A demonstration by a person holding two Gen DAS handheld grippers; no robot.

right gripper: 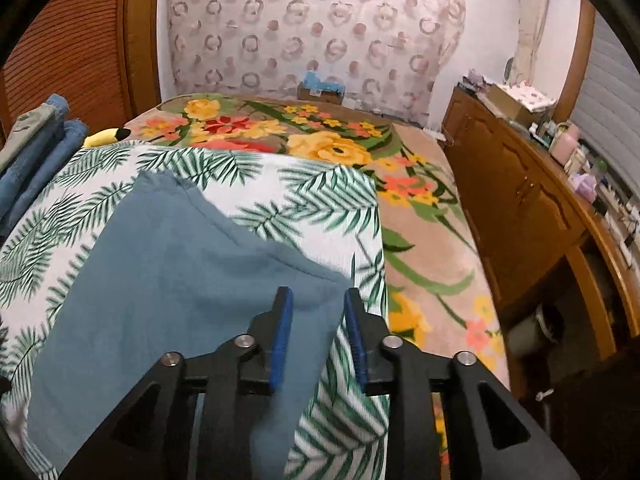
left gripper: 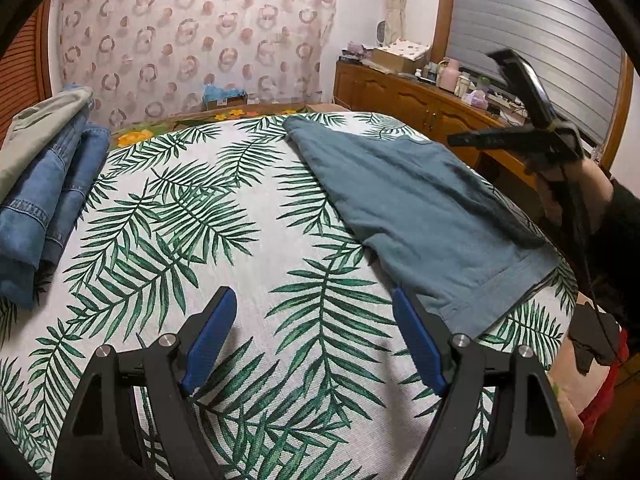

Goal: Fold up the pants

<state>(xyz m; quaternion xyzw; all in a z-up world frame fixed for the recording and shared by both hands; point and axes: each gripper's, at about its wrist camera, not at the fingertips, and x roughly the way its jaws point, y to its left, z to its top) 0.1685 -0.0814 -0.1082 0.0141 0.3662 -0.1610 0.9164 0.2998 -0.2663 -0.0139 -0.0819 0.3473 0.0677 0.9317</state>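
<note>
lying on the palm-leaf sheet (left gripper: 224,216) of the bed, the blue-grey pants (left gripper: 420,208) were already doubled into one long strip, with the hem band at the near end by the bed's edge and the far end reaching toward the curtained wall (left gripper: 192,40). their long axis ran from near right to far centre in the left wrist view, so they lay ahead and to the right of the left hand-held gripper (left gripper: 316,332), which hovered over bare sheet with its blue pads well apart and nothing between them. the right hand-held gripper (right gripper: 318,336) was the nearer of the two: in its own view it hung directly over the near right edge of the pants (right gripper: 172,264), its pads a narrow way apart with cloth and sheet edge seen between them but not pinched, as far as i could judge. the next fold probably called for bringing one end along that long axis to the other, and the right side looked better placed to start it. a stack of folded jeans (left gripper: 44,188) sat at the left of the bed. beyond the leaf sheet a floral blanket (right gripper: 320,140) covered the rest of the bed, a wooden cabinet (right gripper: 516,208) with clutter ran along the right, and a shuttered window (left gripper: 536,36) stood above it.
</note>
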